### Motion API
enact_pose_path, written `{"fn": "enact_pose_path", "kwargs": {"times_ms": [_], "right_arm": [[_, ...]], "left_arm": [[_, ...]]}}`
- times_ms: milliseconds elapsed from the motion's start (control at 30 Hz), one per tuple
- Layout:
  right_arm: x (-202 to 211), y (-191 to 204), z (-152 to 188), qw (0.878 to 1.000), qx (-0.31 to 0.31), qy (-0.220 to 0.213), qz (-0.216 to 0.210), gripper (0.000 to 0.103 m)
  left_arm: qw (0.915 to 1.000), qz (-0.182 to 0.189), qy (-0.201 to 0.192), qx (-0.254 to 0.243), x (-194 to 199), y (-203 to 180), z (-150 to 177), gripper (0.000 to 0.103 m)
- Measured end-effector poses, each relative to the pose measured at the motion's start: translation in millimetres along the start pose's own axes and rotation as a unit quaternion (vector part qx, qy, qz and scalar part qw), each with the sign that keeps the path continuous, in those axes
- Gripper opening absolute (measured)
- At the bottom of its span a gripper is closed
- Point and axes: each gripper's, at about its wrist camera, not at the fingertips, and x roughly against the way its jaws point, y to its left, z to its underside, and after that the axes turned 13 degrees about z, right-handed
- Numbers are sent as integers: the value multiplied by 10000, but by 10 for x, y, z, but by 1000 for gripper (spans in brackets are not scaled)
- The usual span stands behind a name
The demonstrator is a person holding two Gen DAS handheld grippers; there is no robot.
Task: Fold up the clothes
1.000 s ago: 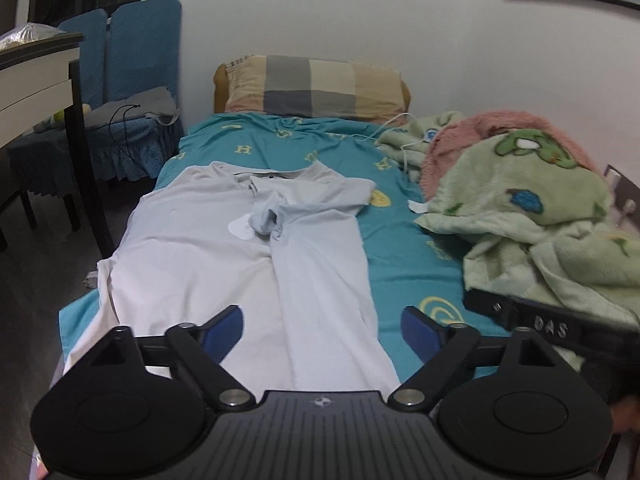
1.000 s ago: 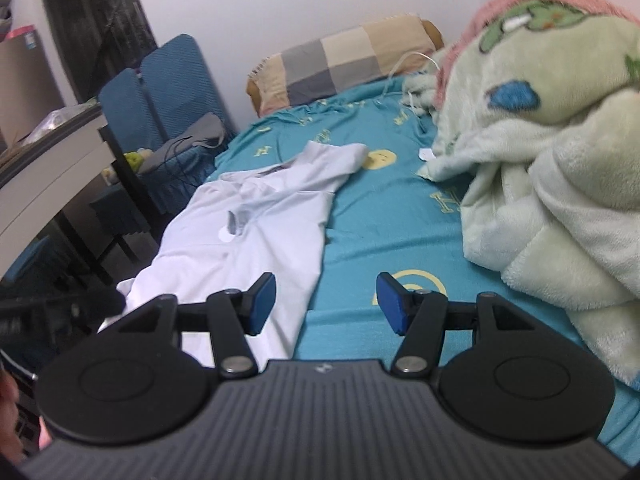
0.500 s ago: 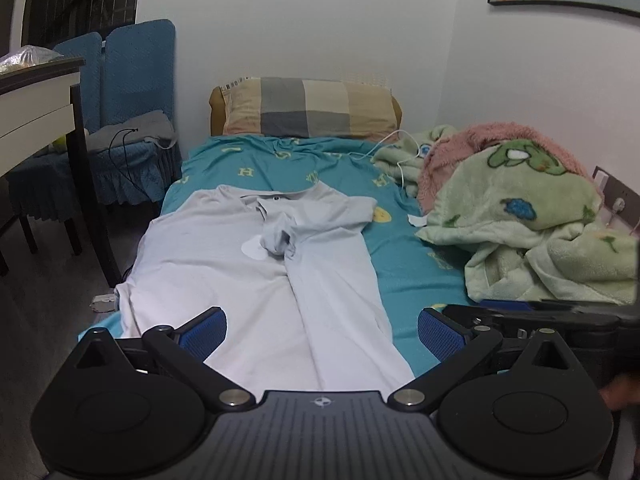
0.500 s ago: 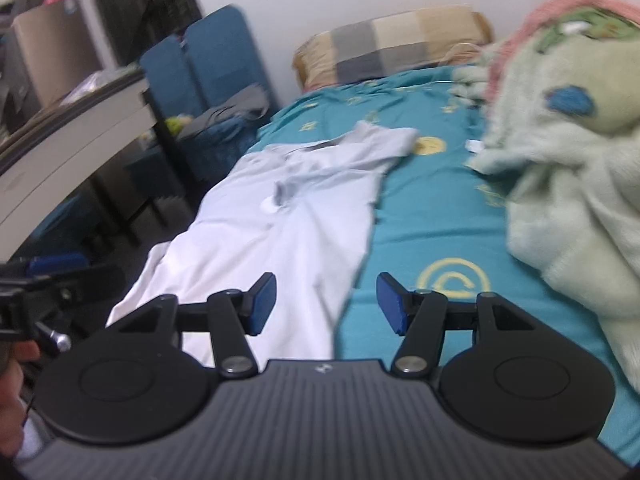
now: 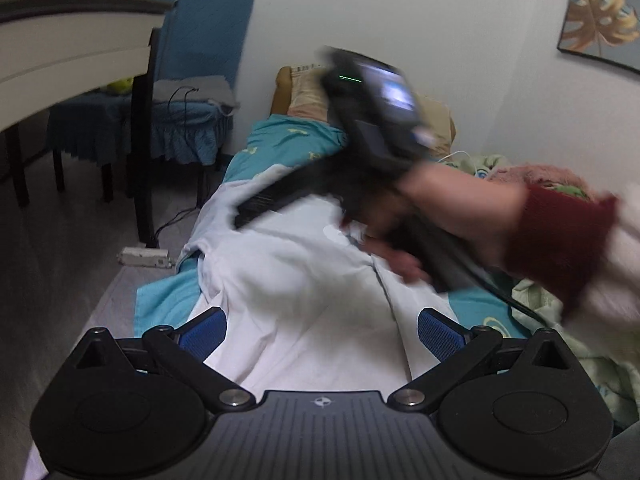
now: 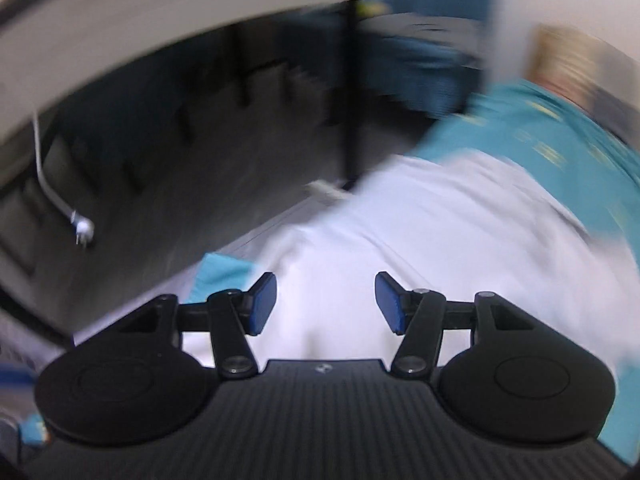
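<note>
Teal bed sheet [image 5: 280, 136] under white shirt [image 5: 304, 280]. My left gripper [image 5: 320, 330] and right gripper [image 6: 325, 302] both spread, empty. My right hand [image 5: 460, 204] crosses over shirt, blocks collar. Chair [image 5: 192, 92], desk [image 5: 72, 52] left.

Left wrist view looks up the bed [image 5: 280, 136] from its foot; right wrist view — blurred — faces bed edge and floor [image 6: 168, 184]; both share the shirt [image 5: 304, 280].

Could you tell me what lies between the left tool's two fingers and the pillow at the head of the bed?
In the left wrist view, the white shirt fills that stretch, and the right tool crosses above it, hiding part of the pillow.
</note>
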Motion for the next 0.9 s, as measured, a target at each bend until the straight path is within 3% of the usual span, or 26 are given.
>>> {"fn": "enact_pose_path", "kwargs": {"times_ms": [133,267,500,567,633,667,733,833,900], "right_arm": [[-753,499,-480,9937,1029,398,-174,56],[-1409,983,-594,9727,2177,804,-36,56],[-2248,1535,-355,9029,3860,1861,330,53],[-2365,1605,-276,8858,4155,2016,457,46],[-2427,1577,-264,8859,4090,2106,601,17],[-2426,1561,-289,8919,3940,2090,751,7],[-2354,1479,-390,9096,3593,1831,997,6],[-2010,1188,-653,9524,2599,1242,995,6],[-1725,960,-815,9705,1959,805,1154,6]], "left_arm": [[9998,-53,-9,208,-76,139,6,103],[9988,-80,10,491,-129,276,10,103],[9966,-36,53,824,-198,409,35,103],[9951,-83,33,981,-213,467,32,103],[9935,-129,24,1127,-227,525,29,103],[9930,-158,34,1166,-233,548,28,103],[9929,-211,29,1169,-238,547,44,103],[9932,-271,28,1133,-240,515,81,103],[9934,-312,21,1102,-238,492,104,103]]}}
